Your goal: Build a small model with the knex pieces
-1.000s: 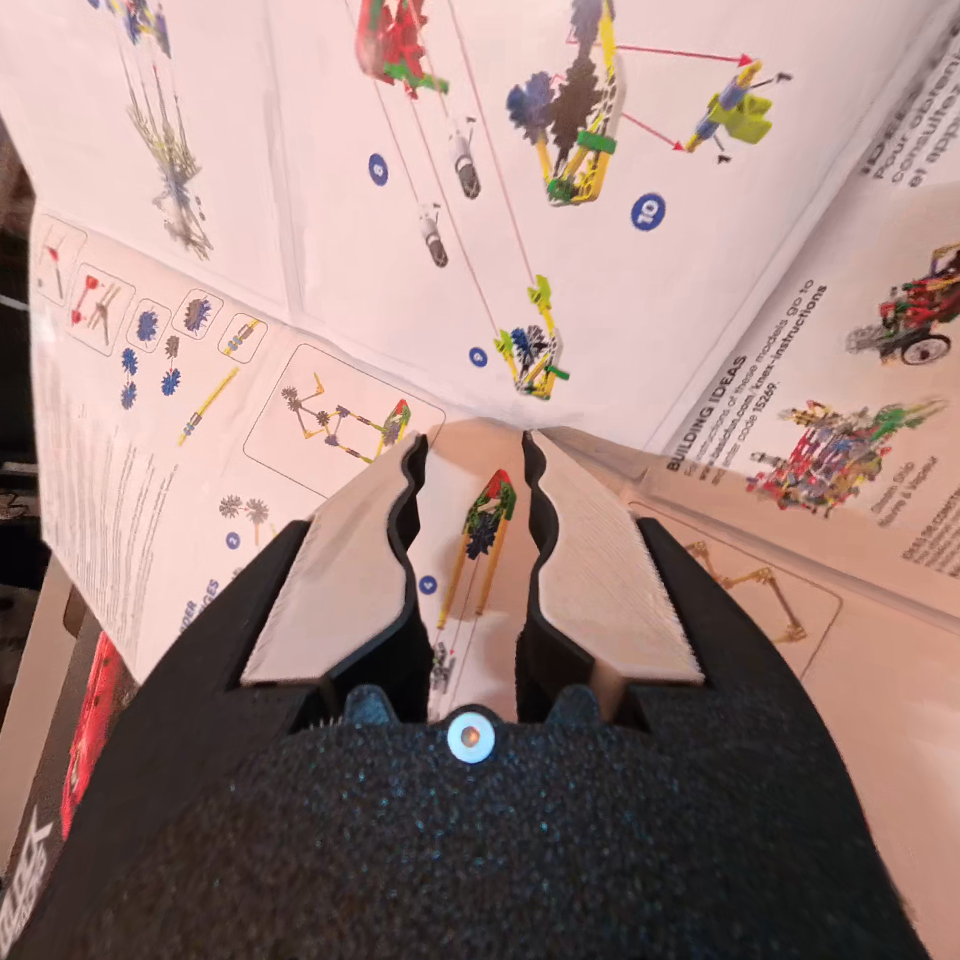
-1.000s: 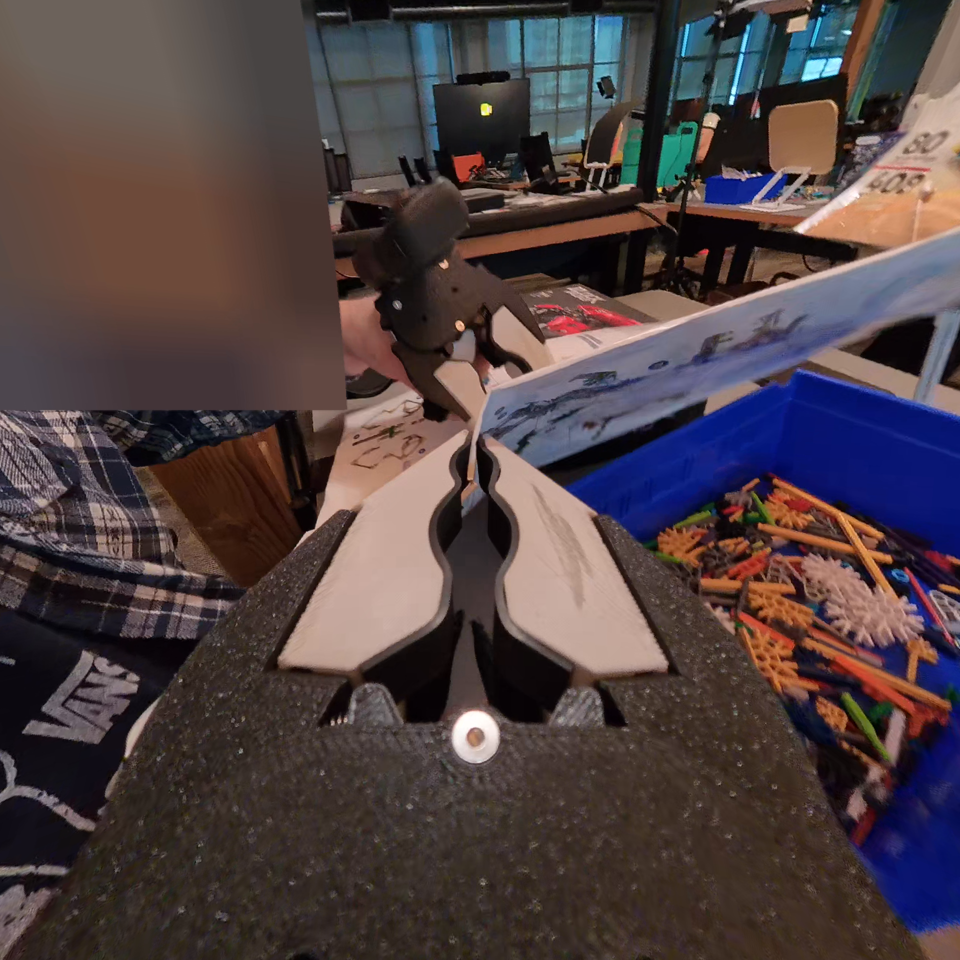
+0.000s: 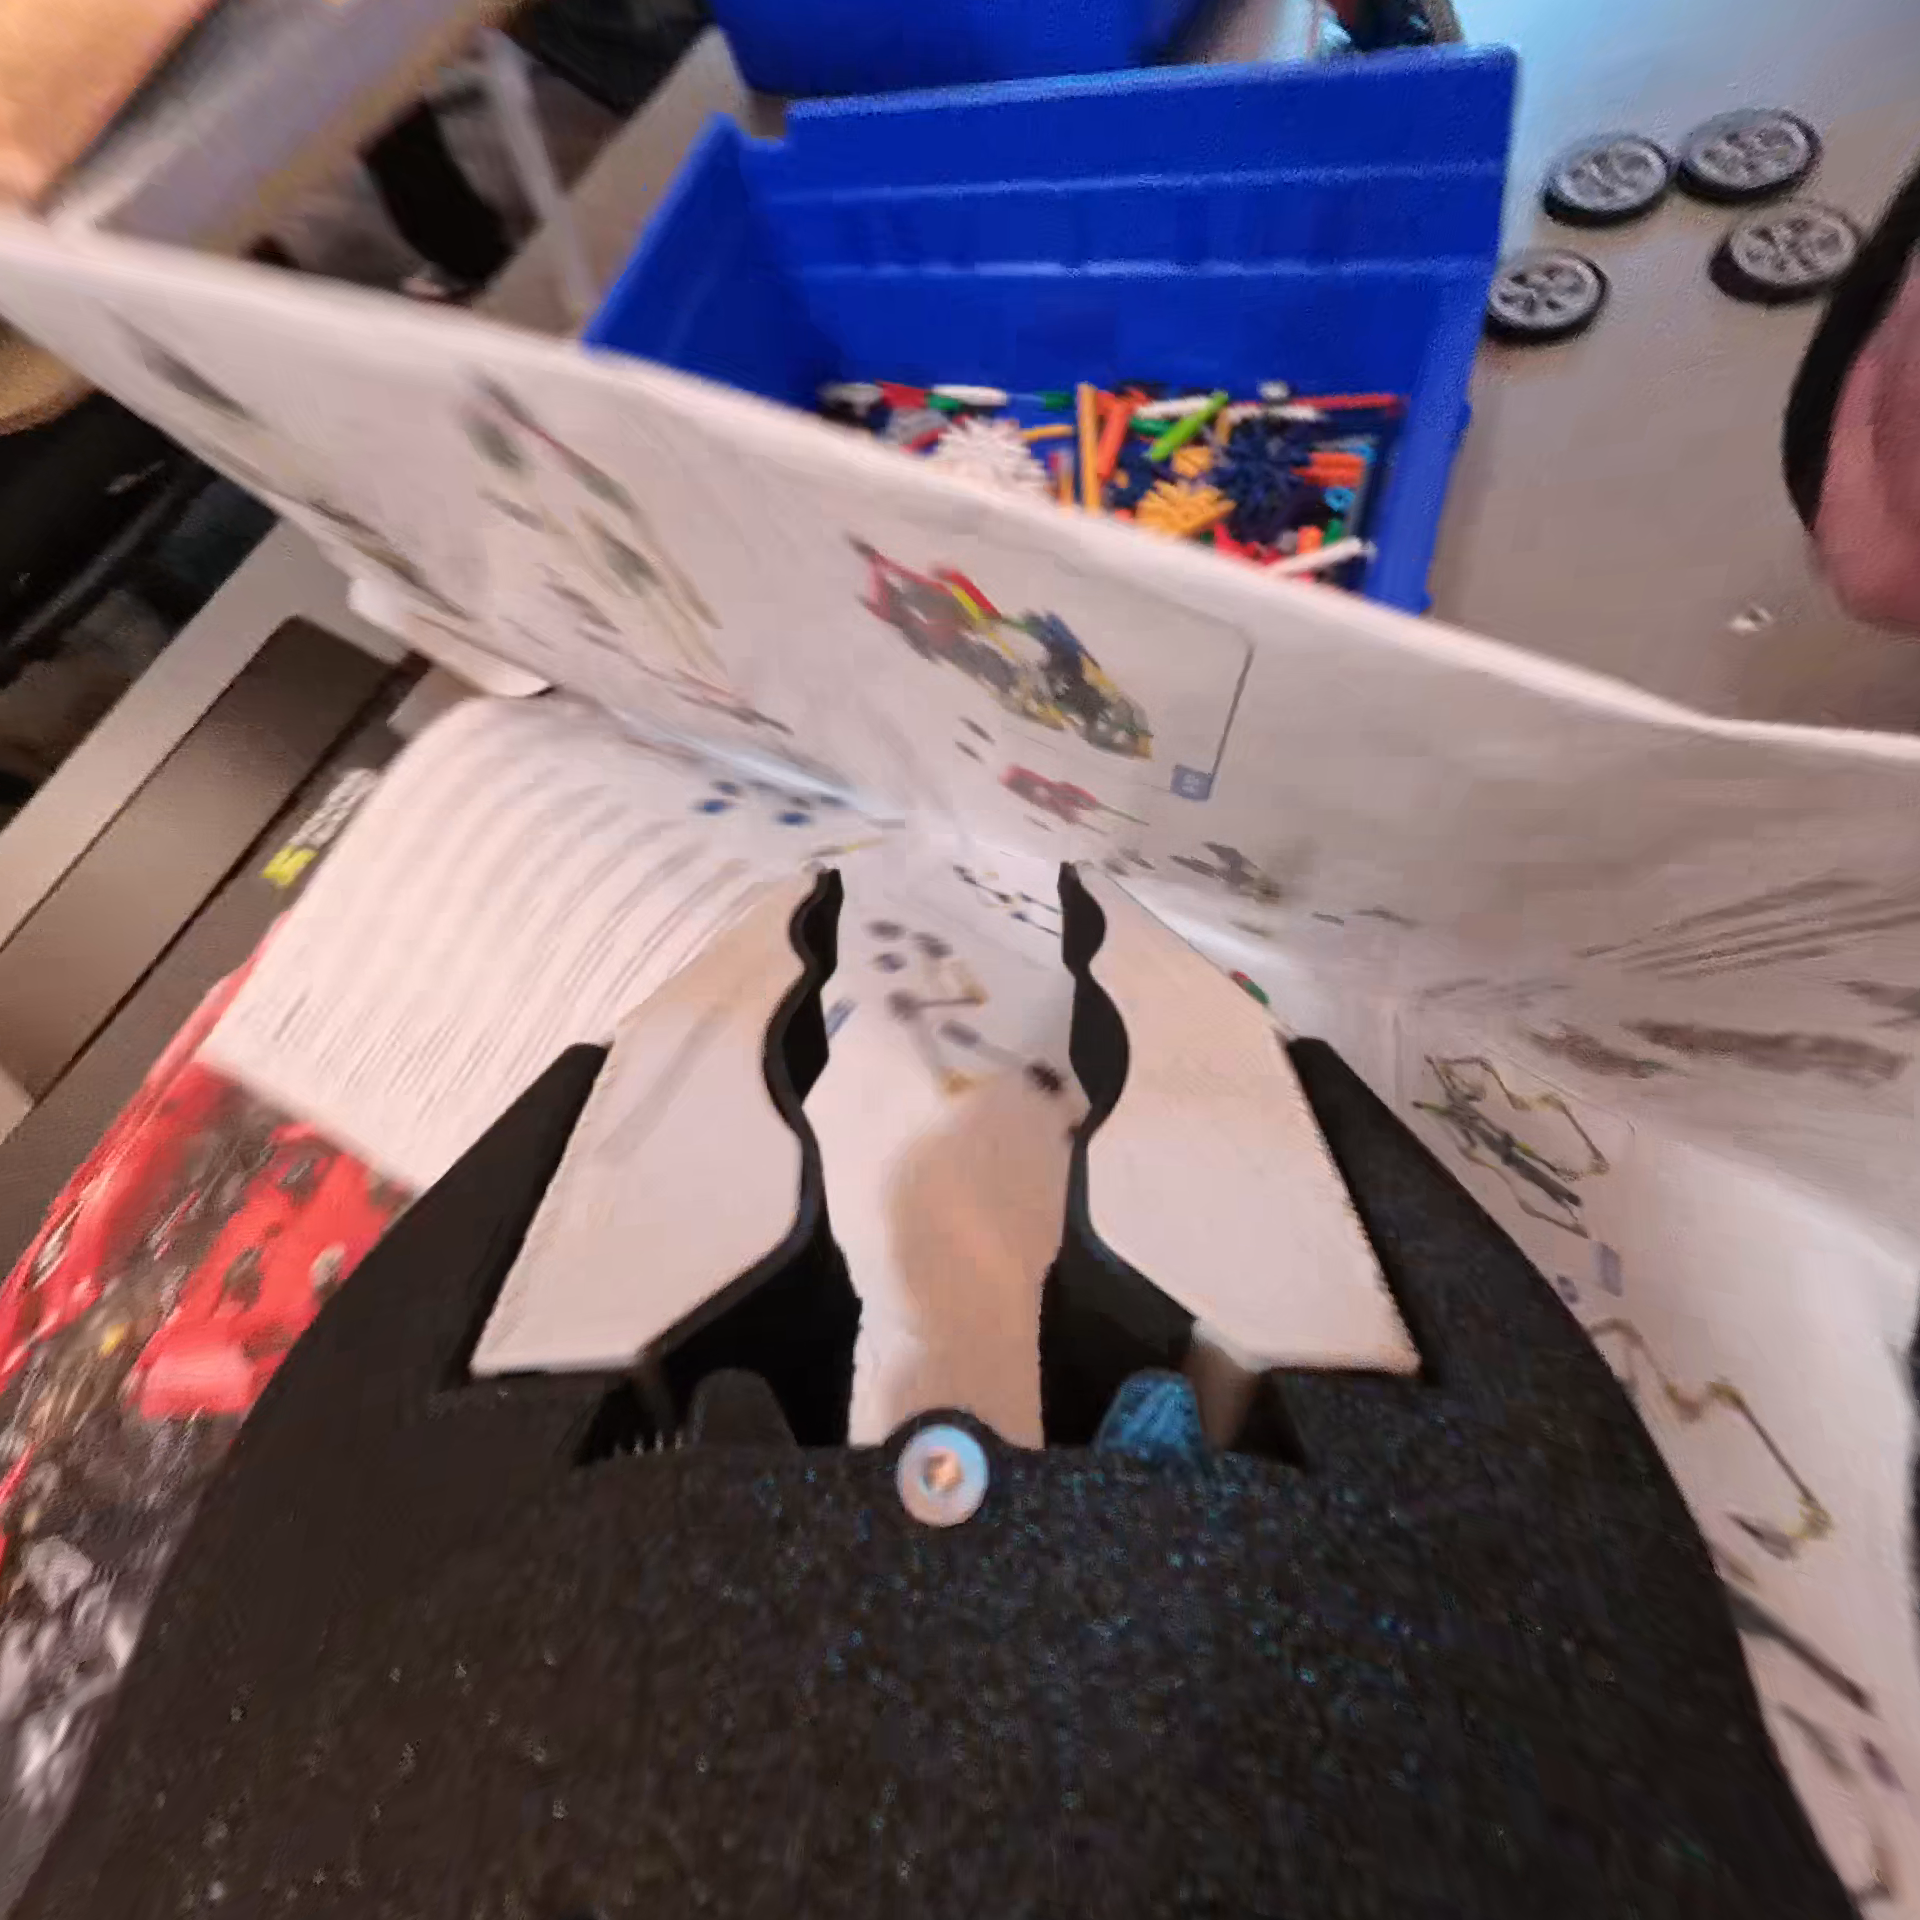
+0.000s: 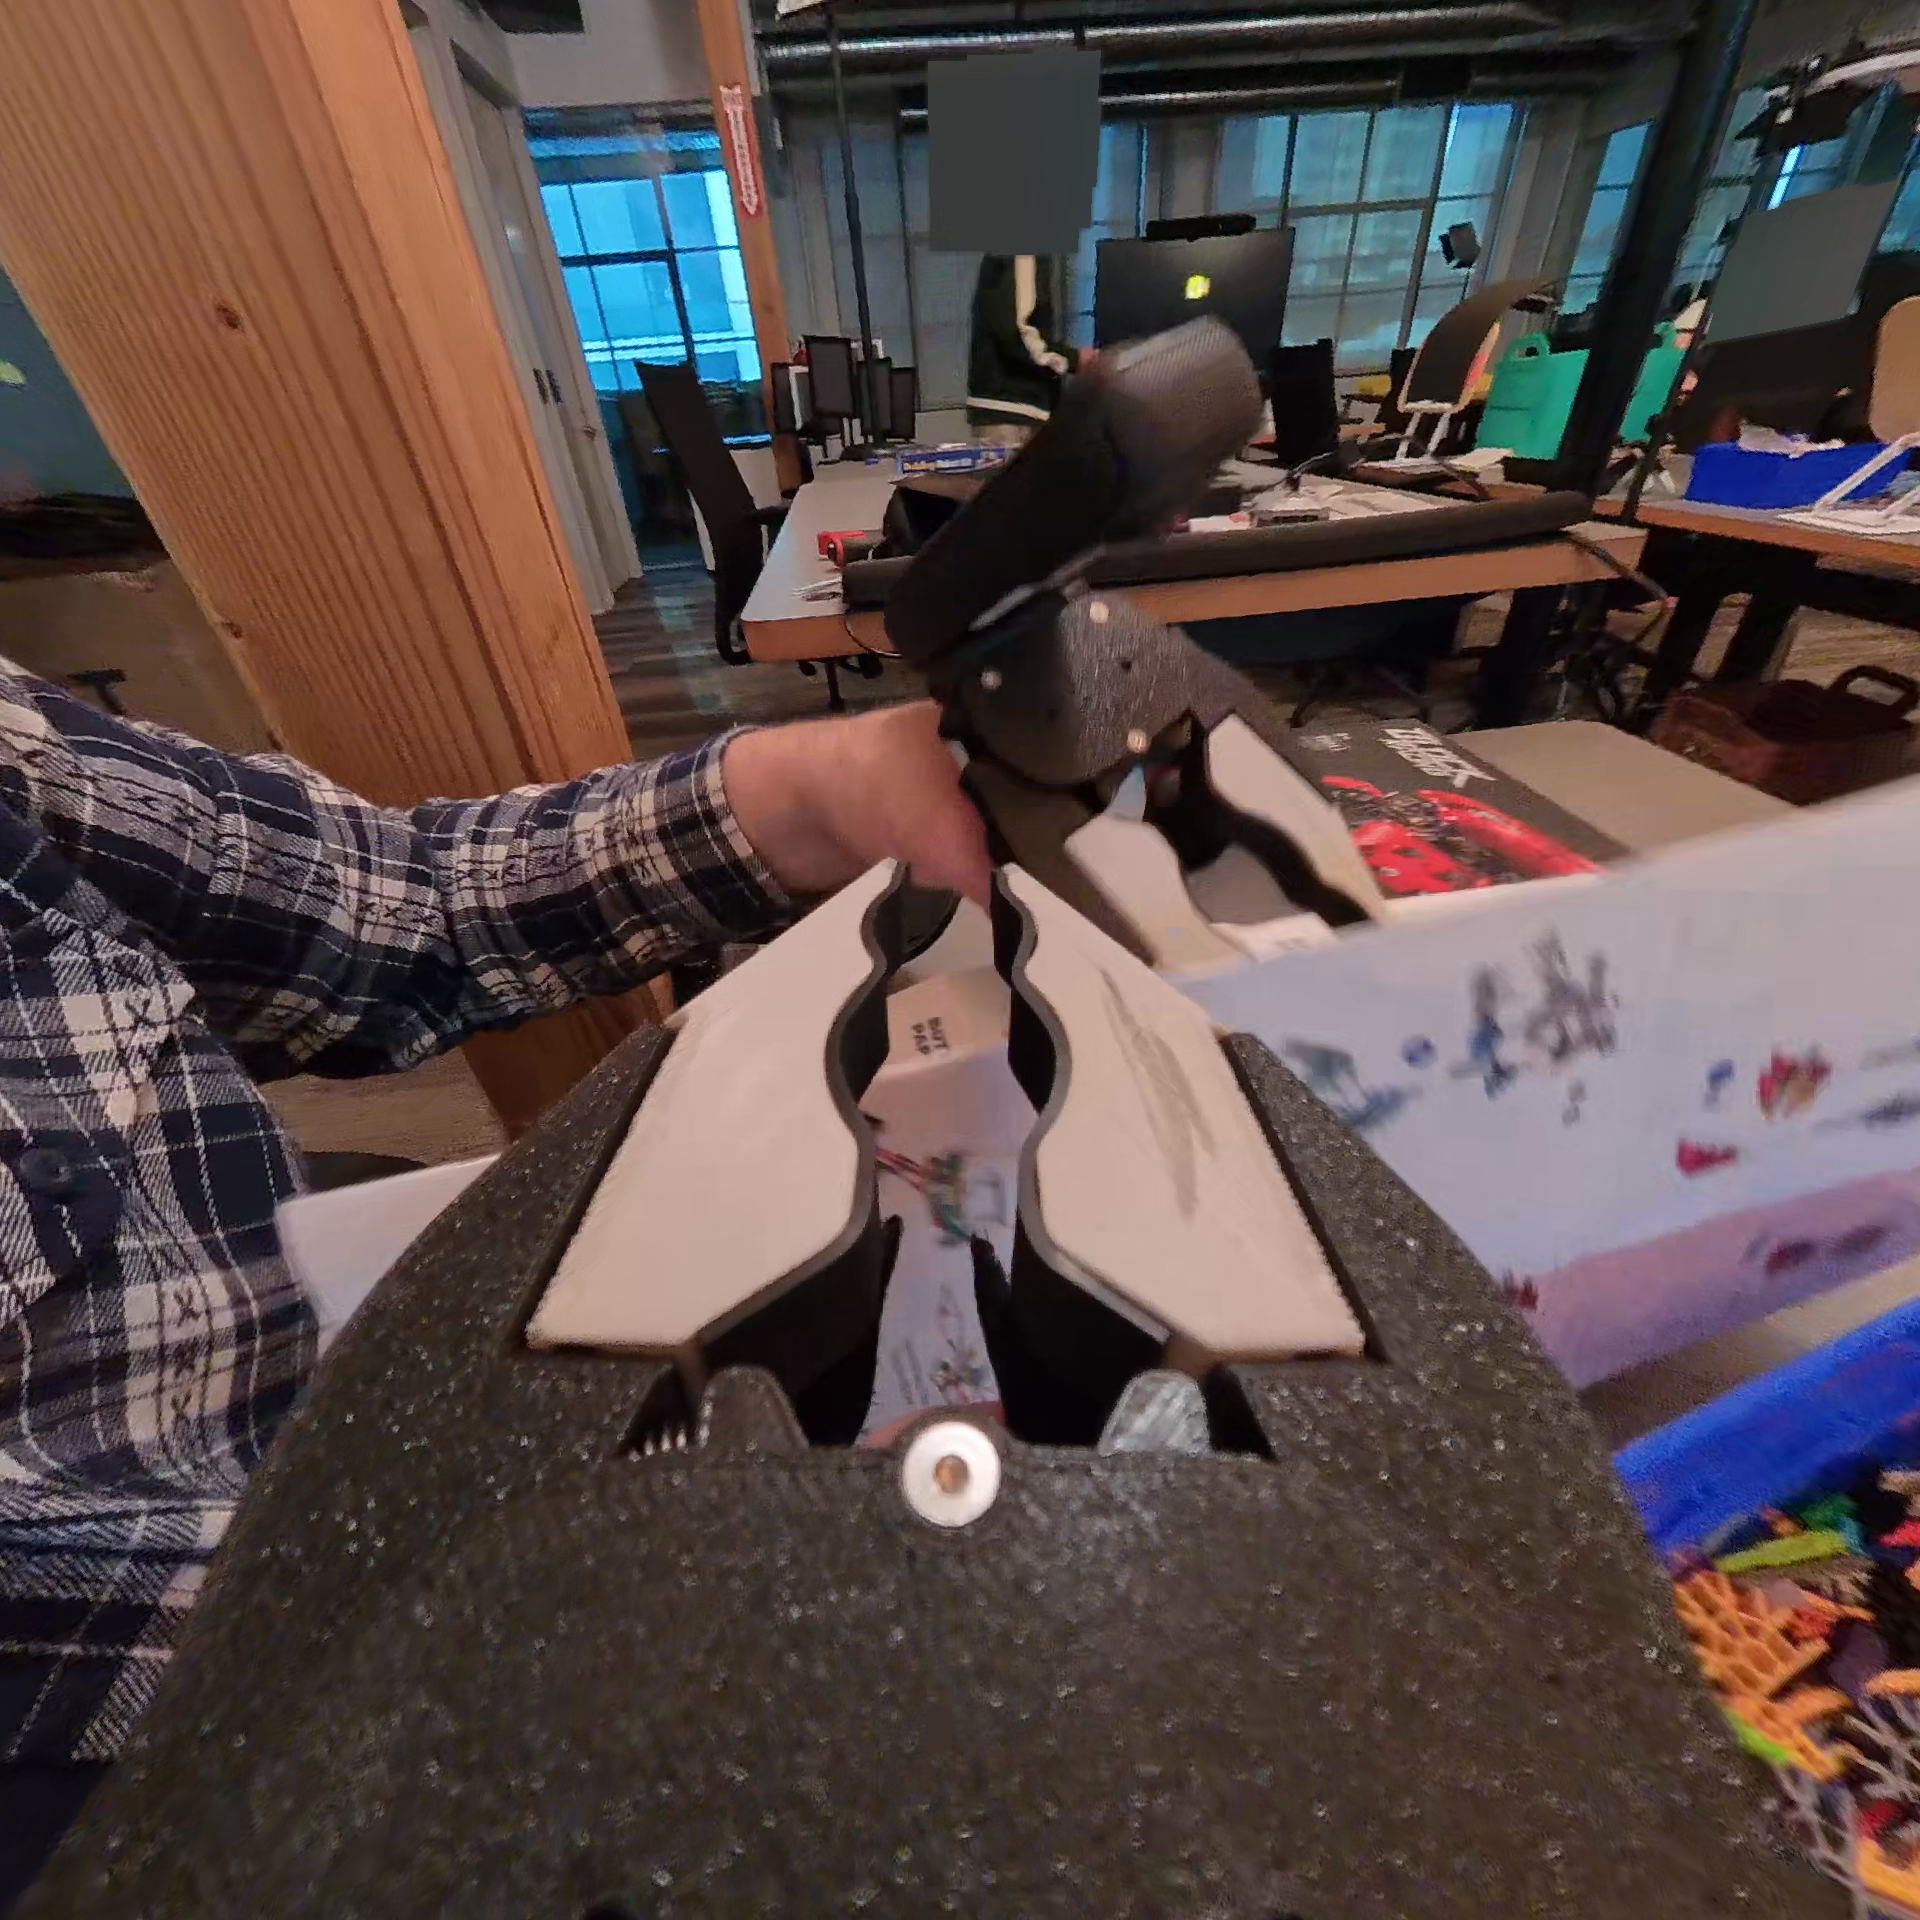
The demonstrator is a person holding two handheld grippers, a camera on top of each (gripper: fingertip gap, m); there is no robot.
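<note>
Both grippers stood with fingers parted: the left gripper (image 3: pixel 943 904) over the unfolded instruction sheet (image 3: pixel 1039 665), the right gripper (image 4: pixel 945 904) above its near edge. Beyond the sheet sat the blue bin (image 3: pixel 1091 239) of building pieces.

blue bin (image 3: pixel 1132 260), white printed sheet (image 3: pixel 1351 717), navy-white plaid sleeve (image 4: pixel 364 862)

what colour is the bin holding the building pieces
Blue; the bin shows best in the left wrist view.

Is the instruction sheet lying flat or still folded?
Folded: the instruction sheet bends along a crease, its far part standing up before the blue bin.
</note>
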